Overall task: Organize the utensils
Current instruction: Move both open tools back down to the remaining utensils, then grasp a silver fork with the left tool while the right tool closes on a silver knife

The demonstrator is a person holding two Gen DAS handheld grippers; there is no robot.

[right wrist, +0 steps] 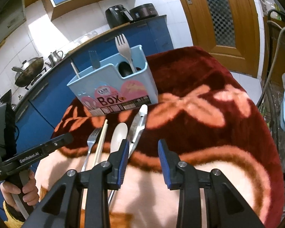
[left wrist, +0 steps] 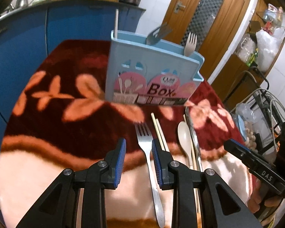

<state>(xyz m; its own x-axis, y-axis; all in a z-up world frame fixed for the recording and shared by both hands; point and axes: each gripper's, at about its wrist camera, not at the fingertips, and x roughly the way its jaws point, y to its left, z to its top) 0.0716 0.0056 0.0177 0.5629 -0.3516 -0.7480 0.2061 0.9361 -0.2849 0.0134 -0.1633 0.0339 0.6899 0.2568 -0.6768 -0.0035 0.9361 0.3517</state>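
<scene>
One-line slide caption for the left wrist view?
Open left gripper above metal fork on blanket, facing blue utensil box.

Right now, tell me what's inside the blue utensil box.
The blue utensil box holds a beige fork, a dark metal fork, one chopstick and a dark spoon. Its walls hide their lower ends.

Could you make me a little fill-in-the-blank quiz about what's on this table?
1. The metal fork on the red flowered blanket lies between the fingers of the ___ gripper.
2. The light blue plastic utensil holder has the word ___ printed on its front.
3. Standing in that holder is a beige plastic ___.

Missing words: left; Box; fork
</scene>
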